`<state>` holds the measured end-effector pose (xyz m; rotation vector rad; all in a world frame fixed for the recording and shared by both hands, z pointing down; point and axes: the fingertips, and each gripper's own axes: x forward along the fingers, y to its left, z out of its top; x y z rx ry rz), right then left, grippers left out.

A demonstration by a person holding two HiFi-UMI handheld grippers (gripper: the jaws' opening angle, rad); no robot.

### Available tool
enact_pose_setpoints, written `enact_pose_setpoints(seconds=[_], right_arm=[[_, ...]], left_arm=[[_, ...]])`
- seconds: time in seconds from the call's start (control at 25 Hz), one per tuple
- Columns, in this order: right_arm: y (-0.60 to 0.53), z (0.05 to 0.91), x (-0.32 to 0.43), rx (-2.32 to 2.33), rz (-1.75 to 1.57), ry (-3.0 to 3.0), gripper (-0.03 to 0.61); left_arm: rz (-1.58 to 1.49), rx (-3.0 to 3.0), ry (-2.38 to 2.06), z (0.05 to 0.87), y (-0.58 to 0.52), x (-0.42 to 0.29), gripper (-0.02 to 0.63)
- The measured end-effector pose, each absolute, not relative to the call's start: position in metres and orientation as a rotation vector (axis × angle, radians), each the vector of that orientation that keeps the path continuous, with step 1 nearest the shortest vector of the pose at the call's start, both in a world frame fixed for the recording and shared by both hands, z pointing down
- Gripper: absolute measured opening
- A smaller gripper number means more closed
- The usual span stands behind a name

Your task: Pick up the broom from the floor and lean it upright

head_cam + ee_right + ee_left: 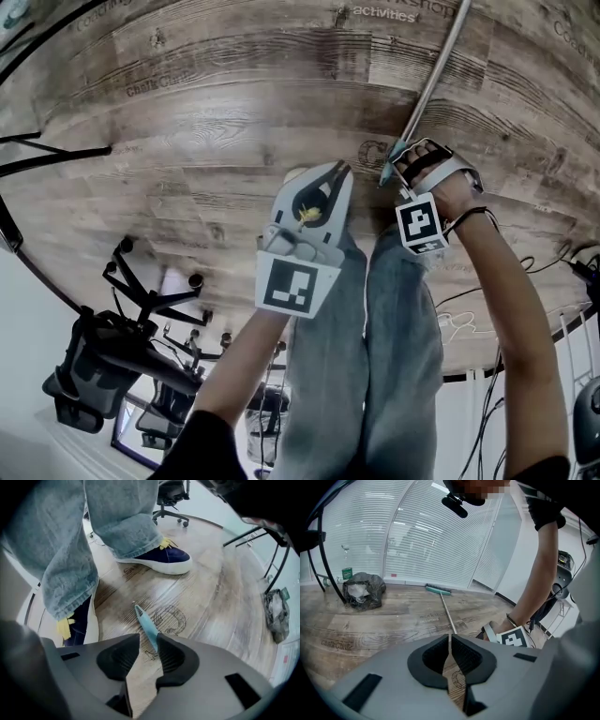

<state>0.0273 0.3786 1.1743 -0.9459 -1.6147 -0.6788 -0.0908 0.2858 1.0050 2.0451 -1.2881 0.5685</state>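
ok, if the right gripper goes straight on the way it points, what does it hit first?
Most likely the broom's teal handle end, which lies on the floor between the open jaws of the right gripper, close to one jaw. Depth is hard to judge.

Floor (234, 112): wood-grain planks, mostly matt, faint sheen.
Broom shaft (447, 613): smooth silvery metal, slightly shiny.
Broom end cap (146, 624): teal plastic, smooth.
Left gripper (450, 638): grey plastic shell, matt.
Pads (465, 654): black, ribbed, rubber-like.
Trousers (61, 541): blue denim cloth.
Bag (363, 590), far left: dark crinkled plastic, glossy.
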Motion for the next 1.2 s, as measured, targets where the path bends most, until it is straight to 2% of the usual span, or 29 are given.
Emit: enact_pose_setpoints(seconds=[0.04, 0.08, 0.56, 0.72, 0.92, 1.2], right_arm=[[0.378, 1.174, 0.024, -0.951, -0.699, -1.617, 0.115], [0.377, 1.173, 0.021, -0.956, -0.714, -1.622, 0.114], [0.376, 1.197, 0.018, -0.990, -0.749, -1.500, 0.149], [0.371, 1.189, 0.022, -1.024, -0.775, -1.515, 0.140], [0.368, 1.132, 0.007, -1.027, -0.774, -1.621, 0.135], [0.349, 0.989, -0.029, -0.984, -0.741, -1.801, 0.129]], left_arm=[[0.566, 2.043, -1.293, 1.006, 0.285, -0.091, 0.021], [0.564, 2.042, -1.294, 1.006, 0.284, -0.090, 0.021], [0.593, 2.090, -1.260, 1.005, 0.278, -0.083, 0.021], [0.592, 2.075, -1.271, 0.999, 0.276, -0.088, 0.021], [0.599, 2.072, -1.296, 0.959, 0.270, -0.095, 0.021], [0.574, 2.000, -1.403, 0.851, 0.247, -0.128, 0.021]])
